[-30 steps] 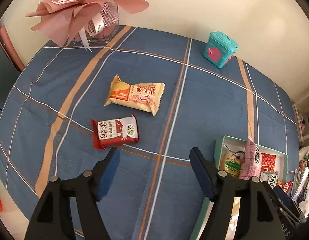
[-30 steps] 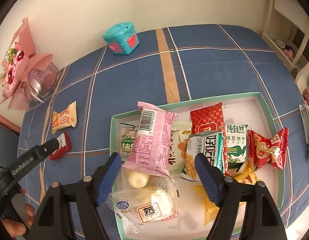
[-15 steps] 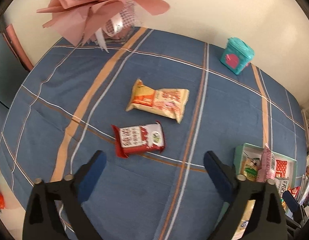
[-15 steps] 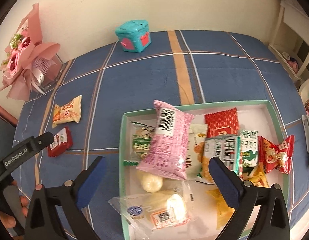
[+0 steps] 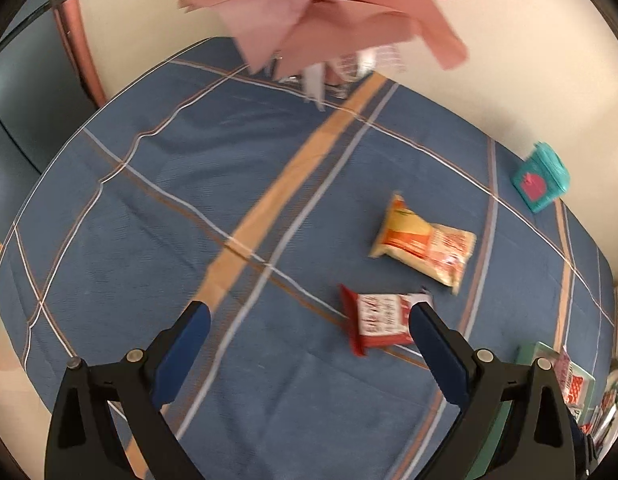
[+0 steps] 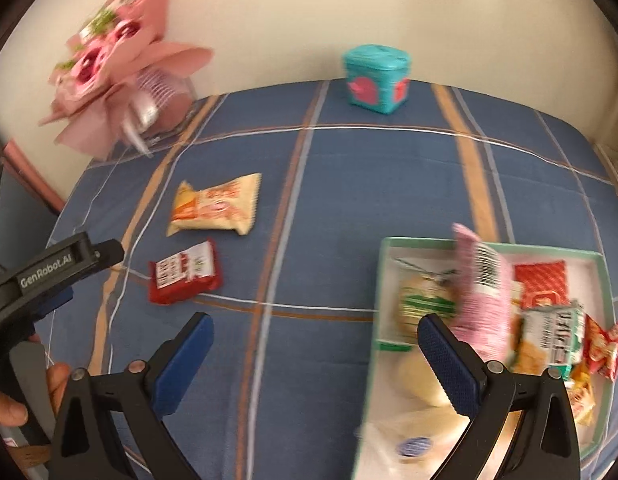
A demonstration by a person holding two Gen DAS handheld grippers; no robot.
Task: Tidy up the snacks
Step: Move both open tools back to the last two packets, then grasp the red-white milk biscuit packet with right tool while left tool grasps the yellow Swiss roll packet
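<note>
the left gripper (image 5: 307, 322) is hanging over the blue checked tablecloth (image 5: 189, 208) with its jaws spread wide and nothing between them; they have just been opening. the red snack packet (image 5: 379, 322) is lying flat just beside the inner face of its right finger, whether touching i cannot tell. a little farther ahead and to the right, the yellow snack packet (image 5: 425, 248) is lying on the cloth, apart from the red one.

the right gripper (image 6: 313, 338) is also standing wide apart and empty over bare cloth, its jaws just having been opening. its right finger is overlapping the near left corner of the green-rimmed tray (image 6: 429, 242), where a pink barcode packet (image 6: 485, 292) is leaning on other snacks. far ahead, a teal box (image 6: 377, 78) and a pink bouquet (image 6: 121, 64) are sitting by the wall.
</note>
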